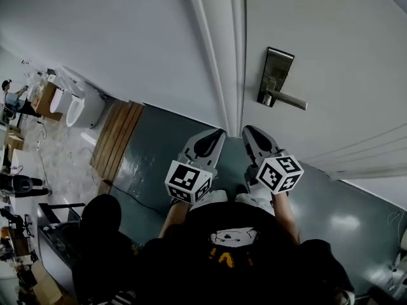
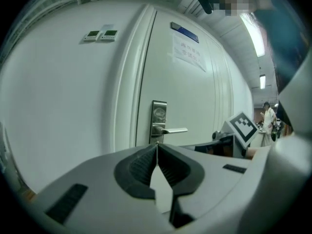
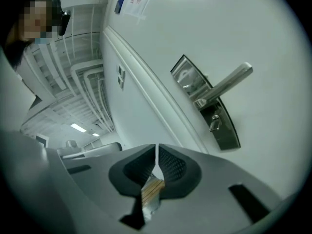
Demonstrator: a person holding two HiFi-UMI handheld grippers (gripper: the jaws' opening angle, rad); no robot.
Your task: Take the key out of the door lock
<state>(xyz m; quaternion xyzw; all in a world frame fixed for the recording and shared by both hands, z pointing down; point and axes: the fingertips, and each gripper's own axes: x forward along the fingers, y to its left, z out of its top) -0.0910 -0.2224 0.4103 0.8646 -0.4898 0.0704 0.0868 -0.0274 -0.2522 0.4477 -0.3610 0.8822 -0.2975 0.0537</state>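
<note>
The white door (image 1: 331, 37) carries a metal lock plate (image 1: 276, 75) with a lever handle (image 1: 287, 100). In the right gripper view a small silver key (image 3: 213, 124) sticks out of the lock plate (image 3: 207, 101) just below the handle (image 3: 229, 81). The left gripper view shows the plate (image 2: 158, 117) and handle (image 2: 174, 130) straight ahead; the key is hidden behind the jaw tips. My left gripper (image 1: 218, 134) (image 2: 157, 144) and right gripper (image 1: 248, 131) (image 3: 156, 146) hang side by side below the lock, well short of it. Both are shut with nothing between the jaws.
The door frame (image 1: 224, 56) runs left of the lock, with plain white wall (image 1: 114, 37) beyond. A wooden board (image 1: 117, 138) and white fixtures (image 1: 77, 107) lie on the floor at left. A paper notice (image 2: 188, 50) hangs on the door. A person (image 2: 267, 118) stands far off.
</note>
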